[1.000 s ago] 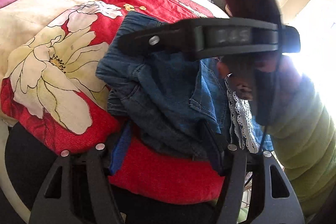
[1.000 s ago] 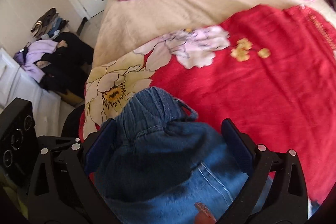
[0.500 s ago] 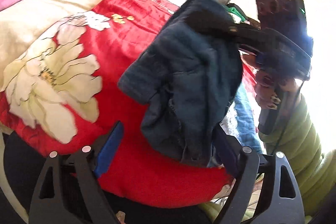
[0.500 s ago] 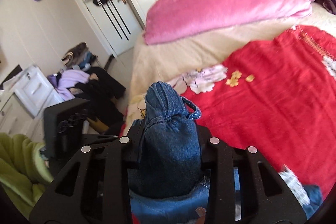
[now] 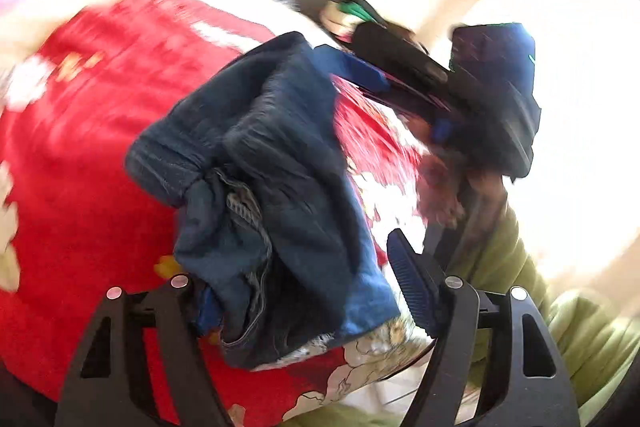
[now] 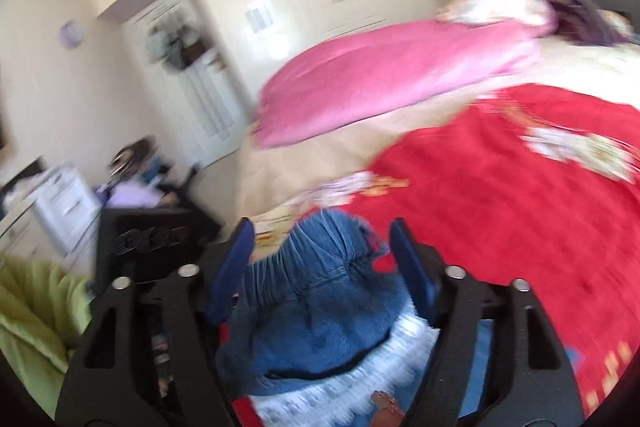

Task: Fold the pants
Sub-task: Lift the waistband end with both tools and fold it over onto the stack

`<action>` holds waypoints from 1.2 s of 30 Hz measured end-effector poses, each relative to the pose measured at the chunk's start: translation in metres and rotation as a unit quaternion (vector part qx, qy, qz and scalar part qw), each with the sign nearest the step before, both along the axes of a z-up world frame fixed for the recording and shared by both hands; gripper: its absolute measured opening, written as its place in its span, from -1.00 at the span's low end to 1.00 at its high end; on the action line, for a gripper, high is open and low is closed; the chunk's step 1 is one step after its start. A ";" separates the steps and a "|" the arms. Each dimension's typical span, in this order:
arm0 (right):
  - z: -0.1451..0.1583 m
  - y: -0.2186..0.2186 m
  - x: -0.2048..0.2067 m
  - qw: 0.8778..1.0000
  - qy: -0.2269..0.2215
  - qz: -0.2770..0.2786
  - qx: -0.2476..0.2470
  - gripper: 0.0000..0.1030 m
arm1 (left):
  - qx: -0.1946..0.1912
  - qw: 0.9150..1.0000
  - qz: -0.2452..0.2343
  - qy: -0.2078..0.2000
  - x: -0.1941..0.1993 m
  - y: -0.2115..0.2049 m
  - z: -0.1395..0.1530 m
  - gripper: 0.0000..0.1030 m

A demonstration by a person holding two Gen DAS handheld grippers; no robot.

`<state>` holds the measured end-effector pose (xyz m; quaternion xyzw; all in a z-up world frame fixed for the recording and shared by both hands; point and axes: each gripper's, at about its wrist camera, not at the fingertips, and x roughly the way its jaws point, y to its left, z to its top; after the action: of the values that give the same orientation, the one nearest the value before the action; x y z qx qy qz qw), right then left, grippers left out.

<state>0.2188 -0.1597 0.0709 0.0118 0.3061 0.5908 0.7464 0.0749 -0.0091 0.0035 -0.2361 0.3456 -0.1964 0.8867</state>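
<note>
Half a second on, the right gripper (image 6: 322, 267), then clamped on the bunched waistband, has sprung its jaws apart, and the denim pants (image 5: 272, 195) have slumped lower between the two tools above the red floral bedspread (image 5: 80, 147). The left gripper (image 5: 304, 291) has its jaws wide apart too, with cloth draped against the left-hand pad only and nothing pinched. The right jaws flank the gathered denim (image 6: 320, 291) with a gap on either side (lace trim shows beneath it). In both blurred views the bundle looks unsupported, so the likely trouble is that it drops back onto the bed in a crumpled heap, or that a hasty re-grip catches several layers and the fold goes crooked.
</note>
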 end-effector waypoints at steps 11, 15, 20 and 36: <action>-0.059 -0.064 -0.013 0.984 0.030 -0.135 -0.112 0.28 | 0.153 0.984 -0.087 0.039 0.008 -0.071 -0.037 0.45; -0.087 -0.065 -0.006 0.966 0.045 -0.169 -0.191 0.18 | 0.162 0.983 -0.085 0.031 0.001 -0.070 -0.036 0.46; -0.059 -0.072 -0.015 0.975 0.017 -0.164 -0.150 0.19 | 0.166 0.985 -0.037 -0.028 -0.022 -0.048 -0.003 0.46; -0.076 0.041 0.003 0.959 -0.029 -0.035 -0.279 -0.93 | 0.217 0.975 -0.037 0.020 -0.013 -0.055 -0.036 -0.77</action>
<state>0.2218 -0.1190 -0.0053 -0.2034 0.4368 0.4551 0.7488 0.0620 -0.0639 -0.0323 -0.0292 0.4060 -0.1450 0.9018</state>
